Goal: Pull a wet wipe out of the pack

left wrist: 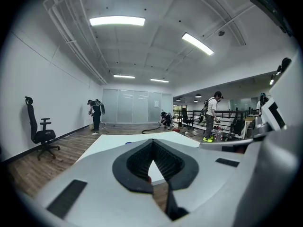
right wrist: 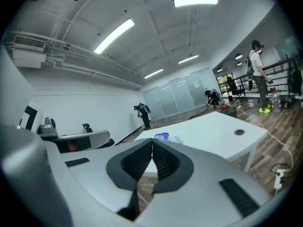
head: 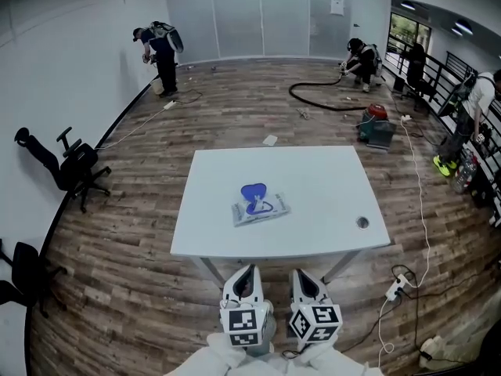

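Table point(head: 313, 210): plain white top.
Wipe pack point(head: 259, 203): pale grey-white wrapper, blue flap and blue print.
Left gripper point(head: 249, 271): light grey shell; black ribbed pads point(left wrist: 137, 162); cube of black-and-white square markers.
Right gripper point(head: 302, 274): same grey and black, same marker pattern.
Floor point(head: 141, 288): brown wood planks, streaky grain.
Office chair point(head: 74, 163): black.
Hose point(head: 313, 100): black.

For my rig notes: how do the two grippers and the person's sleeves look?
The left gripper and right gripper are light grey shells with black ribbed fingers. Each carries a white cube with black square markers. The sleeves are white.
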{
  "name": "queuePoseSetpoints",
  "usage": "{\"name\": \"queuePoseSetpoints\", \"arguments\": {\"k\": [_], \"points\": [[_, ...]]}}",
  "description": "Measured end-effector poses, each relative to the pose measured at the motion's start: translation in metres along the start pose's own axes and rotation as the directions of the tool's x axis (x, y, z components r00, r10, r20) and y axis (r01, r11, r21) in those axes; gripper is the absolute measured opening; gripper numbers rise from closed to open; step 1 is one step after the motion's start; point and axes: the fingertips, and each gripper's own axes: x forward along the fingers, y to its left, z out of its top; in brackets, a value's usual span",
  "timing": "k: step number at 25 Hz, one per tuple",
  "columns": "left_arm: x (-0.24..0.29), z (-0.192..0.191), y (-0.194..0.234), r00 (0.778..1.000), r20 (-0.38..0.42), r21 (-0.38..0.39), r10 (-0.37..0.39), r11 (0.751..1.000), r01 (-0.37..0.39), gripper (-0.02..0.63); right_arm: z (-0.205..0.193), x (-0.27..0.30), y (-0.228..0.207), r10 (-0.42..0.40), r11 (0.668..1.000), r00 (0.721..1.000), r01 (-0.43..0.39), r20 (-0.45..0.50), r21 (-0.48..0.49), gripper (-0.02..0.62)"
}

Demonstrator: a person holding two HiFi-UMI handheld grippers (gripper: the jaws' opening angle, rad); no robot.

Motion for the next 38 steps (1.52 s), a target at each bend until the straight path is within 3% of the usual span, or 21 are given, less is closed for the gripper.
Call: {"name": "queuePoseSetpoints", "arguments": {"k": [5,23,38], "points": [[0.017,0.000,0.003,1.000,0.004,0.025,0.013,1.000,-0.013,-0.003,0.005,0.015,-0.011,-0.002,1.000,1.000,0.002,0.000,0.017,0.009],[0.108,0.017,0.029,0.999,0.030,-0.014,0.042,0.999,-0.041,-0.003,0.048,0.104,-0.034,0.032,0.998,0.999,-0.033,-0.004,-0.053,0.009],[0.187,0.015,0.067,0.997,-0.011,-0.028,0.073,0.997,-0.074,-0.003,0.062,0.195,-0.047,0.062,0.997,0.997,-0.065,-0.051,-0.052,0.009]]}}
